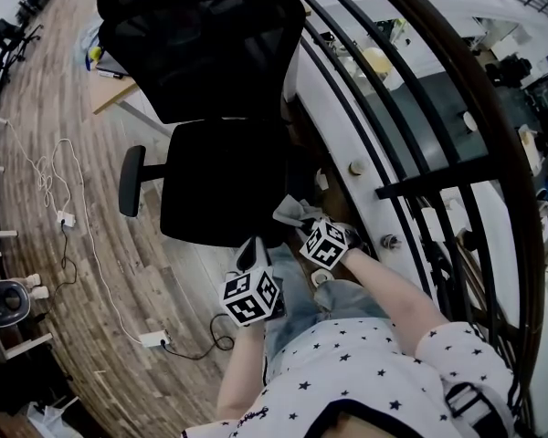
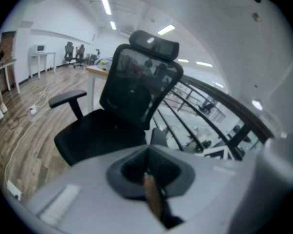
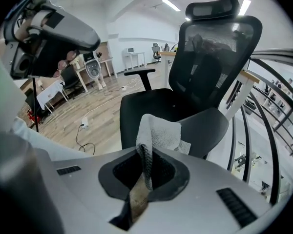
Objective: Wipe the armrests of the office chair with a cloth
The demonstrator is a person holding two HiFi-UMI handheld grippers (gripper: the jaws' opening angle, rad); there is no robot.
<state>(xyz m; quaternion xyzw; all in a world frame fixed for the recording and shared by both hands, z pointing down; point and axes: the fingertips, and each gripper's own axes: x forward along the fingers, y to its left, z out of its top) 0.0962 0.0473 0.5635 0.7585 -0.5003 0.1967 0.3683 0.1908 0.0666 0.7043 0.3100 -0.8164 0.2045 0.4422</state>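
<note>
The black office chair stands in front of me, its mesh back away from me. Its far armrest sticks out on the left; its near armrest lies just beyond the cloth in the right gripper view. My right gripper is shut on a light grey cloth, which stands up out of the jaws beside that near armrest. The cloth also shows at the seat's right front corner. My left gripper is shut with nothing in it, at the seat's front edge.
A black curved railing runs close along the chair's right side. White cables and a power strip lie on the wooden floor at the left. A fan stands at the far left, and a desk sits behind the chair.
</note>
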